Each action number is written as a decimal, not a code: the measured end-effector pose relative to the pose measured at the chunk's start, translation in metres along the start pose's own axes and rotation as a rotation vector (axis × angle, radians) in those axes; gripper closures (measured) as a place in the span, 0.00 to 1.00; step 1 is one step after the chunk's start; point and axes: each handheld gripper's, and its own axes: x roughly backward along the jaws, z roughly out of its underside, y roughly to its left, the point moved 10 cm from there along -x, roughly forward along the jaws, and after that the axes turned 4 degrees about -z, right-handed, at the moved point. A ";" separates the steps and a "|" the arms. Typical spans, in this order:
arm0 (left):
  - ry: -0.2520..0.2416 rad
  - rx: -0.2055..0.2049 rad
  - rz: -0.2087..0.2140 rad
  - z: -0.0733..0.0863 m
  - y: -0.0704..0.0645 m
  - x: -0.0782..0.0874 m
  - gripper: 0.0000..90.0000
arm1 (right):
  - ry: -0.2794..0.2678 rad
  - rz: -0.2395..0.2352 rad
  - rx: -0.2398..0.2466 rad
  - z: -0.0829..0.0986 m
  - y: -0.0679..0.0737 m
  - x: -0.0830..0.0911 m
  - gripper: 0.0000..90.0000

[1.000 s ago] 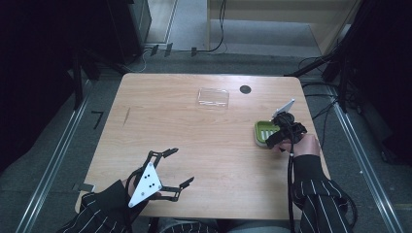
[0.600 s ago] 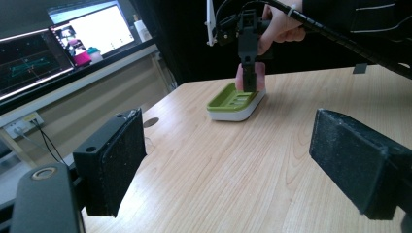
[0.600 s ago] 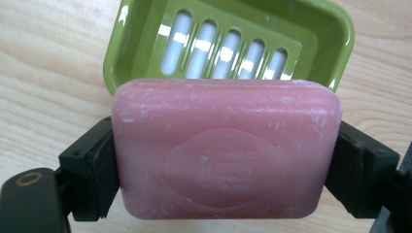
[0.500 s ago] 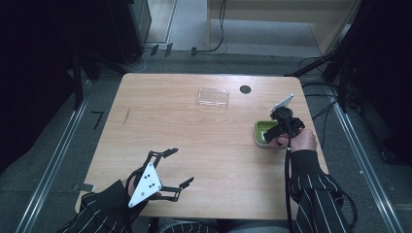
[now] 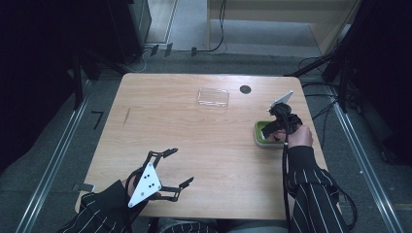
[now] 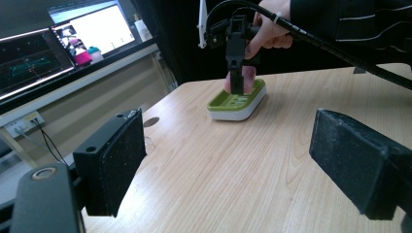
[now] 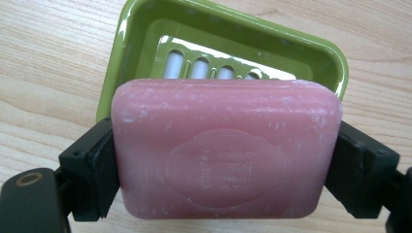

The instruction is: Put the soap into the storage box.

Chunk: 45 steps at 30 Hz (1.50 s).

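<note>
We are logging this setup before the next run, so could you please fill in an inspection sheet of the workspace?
Surface: wooden table, bare in the middle.
Job's things: pink soap bar held over a green soap dish near the table's right edge.
Clutter: clear plastic lid and a small dark round spot at the far side.
Tongs: right tongs shut on the soap bar; left tongs open, holding nothing, at the near left.
Cables: black cable along the right sleeve; more on the floor behind.
Surroundings: lit monitors on a side bench.
</note>
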 end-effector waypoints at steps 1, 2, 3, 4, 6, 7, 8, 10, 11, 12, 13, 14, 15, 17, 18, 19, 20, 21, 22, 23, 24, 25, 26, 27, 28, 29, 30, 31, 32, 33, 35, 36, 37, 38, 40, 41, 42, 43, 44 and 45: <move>-0.001 0.000 0.000 0.000 0.000 0.000 0.15 | -0.001 0.000 -0.006 0.000 0.000 0.000 0.15; -0.001 0.000 0.000 0.000 0.000 0.000 0.15 | -0.003 -0.002 -0.004 -0.001 0.000 -0.001 0.15; -0.003 0.000 0.001 0.000 0.000 0.001 0.15 | -0.004 -0.004 -0.009 -0.001 -0.001 -0.001 0.15; -0.003 0.002 -0.001 0.000 0.000 0.001 0.15 | -0.003 -0.004 -0.016 -0.001 -0.001 -0.001 0.15; 0.000 0.001 -0.002 0.000 0.000 0.001 0.15 | -0.011 -0.013 -0.024 -0.003 -0.002 -0.002 0.15; 0.001 0.001 -0.003 0.000 0.000 0.002 0.15 | -0.006 -0.015 -0.032 -0.003 -0.003 -0.003 0.15; 0.001 0.001 -0.004 0.000 0.000 0.002 0.15 | -0.009 -0.014 -0.031 -0.003 -0.003 -0.004 0.15; 0.003 0.001 -0.008 0.000 0.001 0.002 0.15 | -0.011 -0.022 -0.042 -0.004 -0.004 -0.005 0.15; 0.003 0.001 -0.006 0.001 0.000 0.002 0.15 | -0.014 -0.021 -0.047 -0.004 -0.005 -0.006 0.15; 0.005 -0.001 -0.007 0.001 0.000 0.003 0.15 | -0.017 -0.023 -0.052 -0.005 -0.005 -0.006 0.15; 0.006 -0.001 -0.008 0.001 0.000 0.003 0.15 | -0.017 -0.021 -0.053 -0.005 -0.006 -0.006 0.15; 0.006 -0.001 -0.009 0.001 0.001 0.003 0.15 | -0.018 -0.021 -0.054 -0.005 -0.006 -0.006 0.15; 0.004 0.000 -0.010 0.001 0.001 0.003 0.15 | -0.020 -0.022 -0.057 -0.005 -0.006 -0.006 0.15; 0.007 0.000 -0.011 0.001 0.001 0.003 0.15 | -0.023 -0.025 -0.061 -0.006 -0.006 -0.007 0.15; 0.006 0.001 -0.012 0.001 0.000 0.004 0.15 | -0.021 -0.026 -0.065 -0.007 -0.006 -0.007 0.15; 0.007 0.001 -0.012 0.001 0.000 0.004 0.15 | -0.024 -0.024 -0.066 -0.008 -0.007 -0.008 0.15; 0.007 0.001 -0.013 0.001 0.000 0.004 0.15 | -0.024 -0.023 -0.070 -0.009 -0.007 -0.009 0.15; 0.006 0.001 -0.011 0.001 0.000 0.004 0.15 | -0.024 -0.023 -0.073 -0.011 -0.007 -0.010 0.15; 0.001 0.005 -0.012 0.001 0.001 0.004 0.15 | -0.021 -0.024 -0.075 -0.011 -0.007 -0.011 0.15; 0.001 0.007 -0.015 0.001 0.001 0.004 0.15 | -0.018 -0.022 -0.076 -0.012 -0.007 -0.013 0.15; 0.000 0.008 -0.016 0.001 0.001 0.004 0.15 | -0.016 -0.024 -0.080 -0.013 -0.006 -0.014 0.15; 0.002 0.006 -0.016 0.001 0.001 0.004 0.15 | -0.015 -0.024 -0.080 -0.013 -0.006 -0.015 0.15; 0.002 0.006 -0.014 0.001 0.001 0.004 0.15 | -0.012 -0.020 -0.079 -0.014 -0.007 -0.016 0.15; 0.002 0.005 -0.015 0.001 0.001 0.004 0.15 | -0.014 -0.021 -0.082 -0.014 -0.006 -0.016 0.15; 0.002 0.006 -0.016 0.001 0.002 0.005 0.15 | -0.015 -0.024 -0.087 -0.015 -0.006 -0.017 0.15; 0.001 0.008 -0.017 0.001 0.002 0.005 0.15 | -0.013 -0.026 -0.092 -0.015 -0.006 -0.017 0.15; 0.001 0.008 -0.017 0.001 0.002 0.005 0.15 | -0.014 -0.024 -0.094 -0.016 -0.006 -0.018 0.15; 0.001 0.007 -0.016 0.001 0.001 0.005 0.15 | -0.014 -0.025 -0.099 -0.016 -0.006 -0.019 0.15; 0.001 0.006 -0.015 0.001 0.001 0.005 0.15 | -0.009 -0.028 -0.095 -0.016 -0.006 -0.020 0.15; 0.001 0.006 -0.016 0.001 0.001 0.005 0.15 | -0.007 -0.030 -0.097 -0.016 -0.005 -0.021 0.15; 0.001 0.007 -0.016 0.001 0.001 0.005 0.15 | -0.002 -0.027 -0.099 -0.016 -0.005 -0.022 0.15; 0.002 0.006 -0.016 0.001 0.001 0.005 0.15 | 0.001 -0.028 -0.103 -0.016 -0.005 -0.024 0.15; 0.002 0.006 -0.016 0.001 0.001 0.005 0.15 | 0.002 -0.027 -0.103 -0.016 -0.005 -0.024 0.15; 0.002 0.006 -0.016 0.001 0.001 0.005 0.15 | 0.006 -0.031 -0.105 -0.016 -0.004 -0.025 0.15; 0.002 0.007 -0.017 0.001 0.001 0.005 0.15 | 0.006 -0.037 -0.108 -0.016 -0.003 -0.026 0.15; 0.002 0.006 -0.016 0.001 0.001 0.005 0.15 | 0.010 -0.039 -0.114 -0.015 -0.002 -0.027 0.15; 0.002 0.007 -0.017 0.001 0.001 0.005 0.15 | 0.012 -0.039 -0.117 -0.015 -0.002 -0.028 0.15; 0.001 0.007 -0.017 0.001 0.002 0.005 0.15 | 0.009 -0.042 -0.125 -0.015 -0.002 -0.028 0.15; 0.001 0.007 -0.018 0.001 0.002 0.005 0.15 | 0.014 -0.044 -0.128 -0.015 -0.002 -0.029 0.15; 0.001 0.007 -0.017 0.001 0.002 0.005 0.15 | 0.017 -0.042 -0.129 -0.015 -0.002 -0.029 0.15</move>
